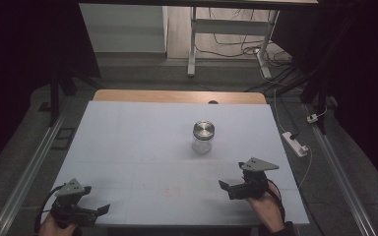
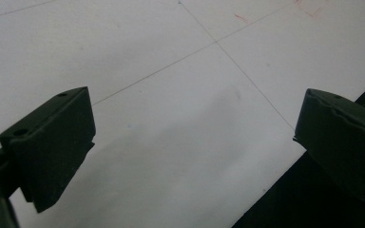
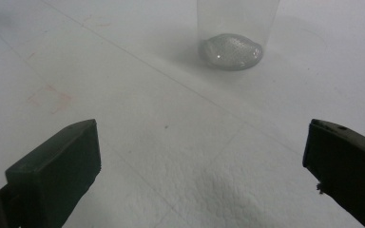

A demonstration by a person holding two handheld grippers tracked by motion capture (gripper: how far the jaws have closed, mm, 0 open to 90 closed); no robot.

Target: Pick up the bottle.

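A clear glass jar (image 1: 203,137) with a silver metal lid stands upright on the white table top (image 1: 142,147), right of the middle. My right gripper (image 1: 231,178) hovers near the front right, a short way in front of the jar, held by a hand. In the right gripper view the jar's lower part (image 3: 232,33) stands ahead of the right gripper (image 3: 202,137), whose jaws are wide apart and hold nothing. My left gripper (image 1: 97,211) sits at the front left corner, far from the jar. The left gripper (image 2: 195,114) is open over bare table.
The table's front edge (image 2: 285,156) lies just beside the left gripper's right jaw. A wooden strip (image 1: 177,96) borders the table's far side. A white power strip (image 1: 295,143) with cables lies on the floor to the right. A desk frame (image 1: 226,29) stands behind.
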